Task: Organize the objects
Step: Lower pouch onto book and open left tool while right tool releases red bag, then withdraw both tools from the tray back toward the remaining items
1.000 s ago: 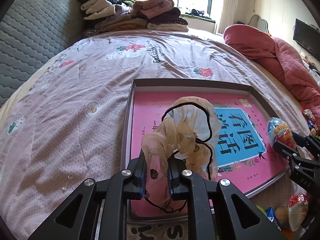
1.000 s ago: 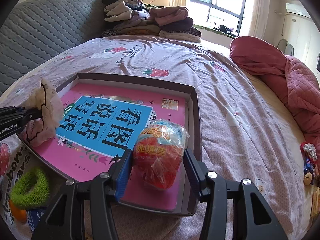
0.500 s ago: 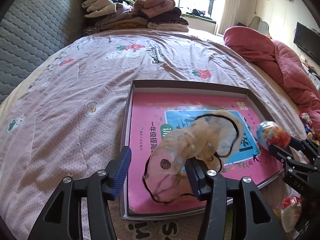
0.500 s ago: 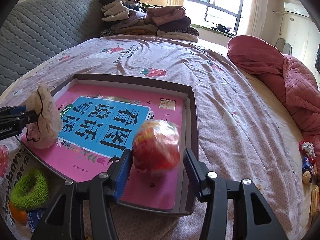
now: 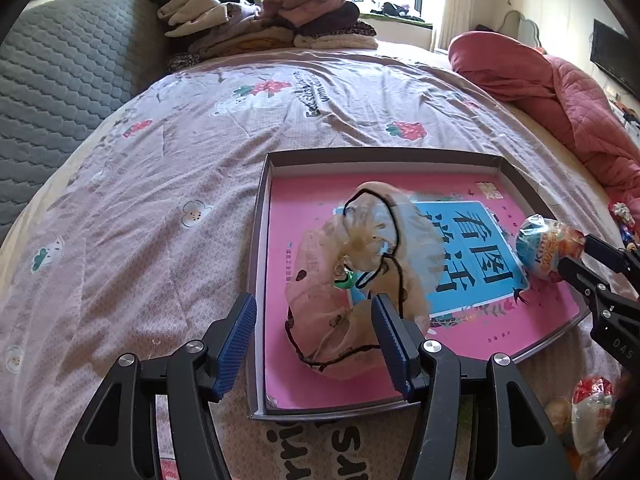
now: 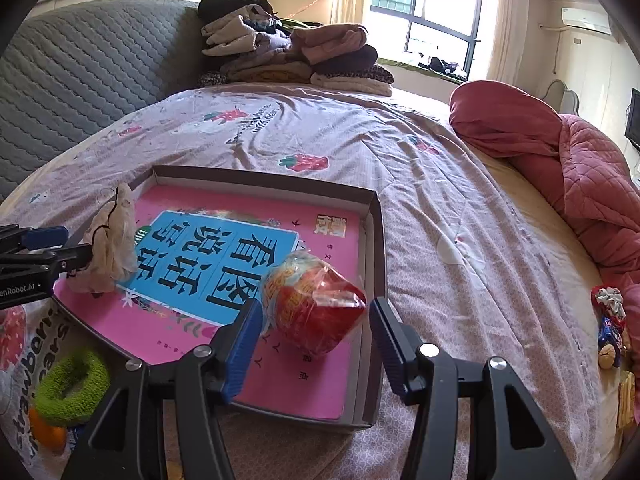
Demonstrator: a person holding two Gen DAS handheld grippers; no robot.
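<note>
A shallow grey tray [image 5: 256,280] lies on the bed with a pink and blue book [image 5: 472,256] inside it. A sheer beige scrunchie [image 5: 360,276] with black trim rests on the book, leaning against the right finger of my left gripper [image 5: 312,312]. Those jaws are opening and stand wide, with no pad pressing on the scrunchie. A red and orange snack packet [image 6: 316,308] sits in the tray's near right corner between the fingers of my right gripper [image 6: 316,314]. Its jaws are opening too, and a gap shows at the right pad.
A green scrunchie [image 6: 72,384] and an orange item [image 6: 48,434] lie on a strawberry-print bag at the near left. Folded clothes [image 5: 264,20] are piled by the grey headboard. A red quilt [image 5: 560,92] is bunched at the right, with small wrapped items [image 6: 608,320] below it.
My left jaws went from shut on the scrunchie to wide apart, and the scrunchie dropped onto the book. My right jaws widened and the snack packet settled in the tray.
</note>
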